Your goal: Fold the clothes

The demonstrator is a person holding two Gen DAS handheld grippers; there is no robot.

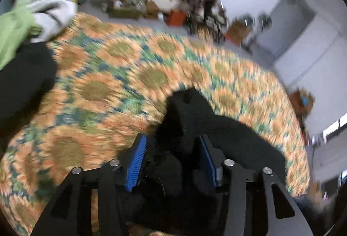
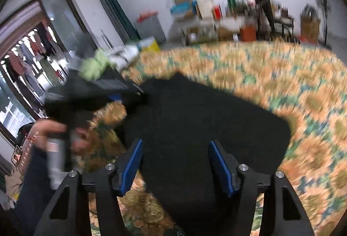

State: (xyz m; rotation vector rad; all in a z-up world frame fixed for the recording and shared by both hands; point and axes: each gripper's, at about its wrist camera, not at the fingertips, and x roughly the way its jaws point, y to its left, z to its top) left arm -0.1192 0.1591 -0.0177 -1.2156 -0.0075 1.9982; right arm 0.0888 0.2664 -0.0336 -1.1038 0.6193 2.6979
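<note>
A black garment (image 2: 201, 123) lies on the sunflower-patterned bedspread (image 2: 282, 71). In the left wrist view my left gripper (image 1: 172, 142) has a bunched fold of the black garment (image 1: 186, 119) between its blue pads (image 1: 137, 162), which stand a little apart around the cloth. In the right wrist view my right gripper (image 2: 175, 149) is open just above the flat black garment, nothing between its pads. The left gripper (image 2: 123, 95) shows there at the garment's left edge, blurred by motion.
A pile of green (image 1: 13, 30) and white (image 1: 52, 12) clothes and another black cloth (image 1: 23, 84) lie at the bed's far left corner. Cluttered shelves and boxes (image 2: 216, 19) stand along the back wall. A glass door (image 2: 32, 62) is at the left.
</note>
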